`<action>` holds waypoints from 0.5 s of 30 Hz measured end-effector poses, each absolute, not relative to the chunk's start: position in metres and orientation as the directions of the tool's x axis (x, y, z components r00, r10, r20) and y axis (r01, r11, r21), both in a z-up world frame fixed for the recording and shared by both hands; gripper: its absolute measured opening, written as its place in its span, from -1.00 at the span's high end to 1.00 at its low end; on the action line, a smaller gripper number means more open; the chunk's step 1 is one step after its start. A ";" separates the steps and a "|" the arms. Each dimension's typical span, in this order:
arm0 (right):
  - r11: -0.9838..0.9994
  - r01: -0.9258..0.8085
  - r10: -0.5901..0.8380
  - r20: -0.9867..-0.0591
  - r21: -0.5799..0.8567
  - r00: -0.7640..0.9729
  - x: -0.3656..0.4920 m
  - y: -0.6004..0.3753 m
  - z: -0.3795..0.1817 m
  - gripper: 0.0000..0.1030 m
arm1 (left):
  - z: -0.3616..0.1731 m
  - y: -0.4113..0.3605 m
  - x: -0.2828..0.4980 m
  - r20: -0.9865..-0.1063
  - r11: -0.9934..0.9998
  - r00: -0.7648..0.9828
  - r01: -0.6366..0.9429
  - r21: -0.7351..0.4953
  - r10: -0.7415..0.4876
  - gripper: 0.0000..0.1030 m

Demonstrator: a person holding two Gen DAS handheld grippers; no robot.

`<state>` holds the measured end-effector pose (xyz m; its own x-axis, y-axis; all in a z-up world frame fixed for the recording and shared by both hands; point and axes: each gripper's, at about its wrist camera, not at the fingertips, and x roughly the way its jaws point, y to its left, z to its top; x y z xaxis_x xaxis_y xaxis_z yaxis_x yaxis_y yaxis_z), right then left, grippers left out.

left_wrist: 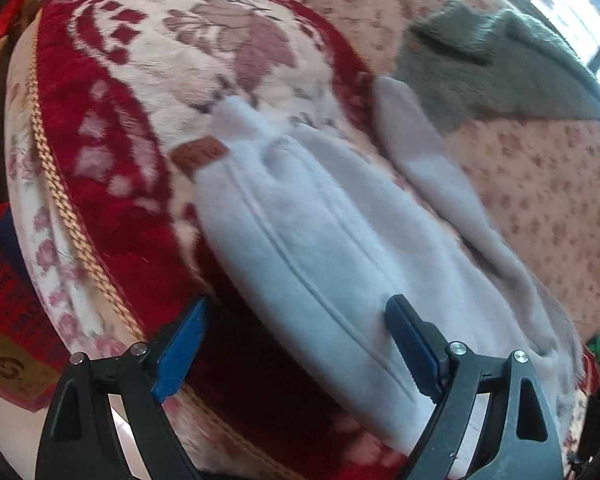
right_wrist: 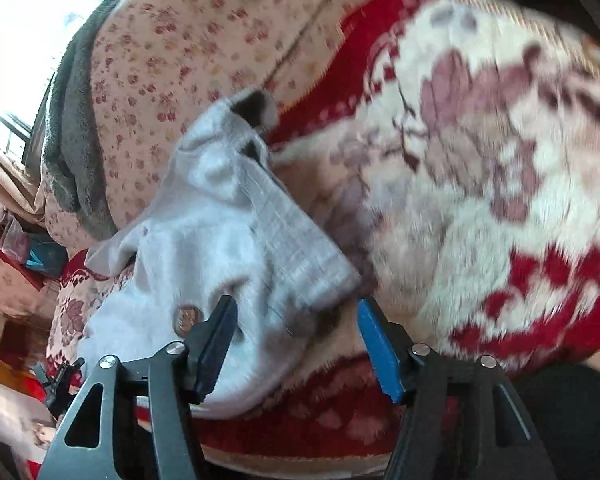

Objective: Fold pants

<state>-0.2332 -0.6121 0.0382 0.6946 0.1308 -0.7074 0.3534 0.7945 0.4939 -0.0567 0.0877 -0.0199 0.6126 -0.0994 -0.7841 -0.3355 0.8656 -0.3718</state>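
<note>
A bed under a red-and-cream floral blanket (left_wrist: 112, 168) carries the pale fleece pants (left_wrist: 320, 240), lying lengthwise near its edge. The left tongs (left_wrist: 296, 340) gape released above one pant side; the right tongs (right_wrist: 296, 340) stand released at the ribbed waistband (right_wrist: 296, 248).

Pale fleecy pants (left_wrist: 320, 232), brown patch near the ribbed waistband, lie loosely folded on a red-and-cream floral blanket (left_wrist: 112, 152).

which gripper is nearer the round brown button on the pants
Right. The right gripper hangs open with one finger right beside the button; the left gripper shows no button in its view.
</note>
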 end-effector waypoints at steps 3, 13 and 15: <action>0.828 0.281 0.165 -0.688 0.486 0.707 -0.217 -0.594 0.050 -0.34 | -0.030 0.091 -0.049 -0.819 0.886 0.572 -0.355 -0.298 -0.046 -0.72; 0.925 0.198 0.153 -0.796 0.323 0.585 -0.149 -0.544 0.008 -0.36 | -0.022 0.084 -0.059 -0.838 0.928 0.544 -0.330 -0.170 0.040 -0.72; 0.935 0.180 0.150 -0.800 0.305 0.580 -0.149 -0.542 0.010 -0.36 | -0.013 0.082 -0.062 -0.830 0.933 0.554 -0.331 -0.144 0.068 -0.72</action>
<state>-0.1489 -0.5419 0.0101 0.5805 0.1498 -0.8004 0.1797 0.9351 0.3054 -0.0623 0.0815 -0.0132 0.5537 0.0684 -0.8299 -0.3305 0.9328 -0.1437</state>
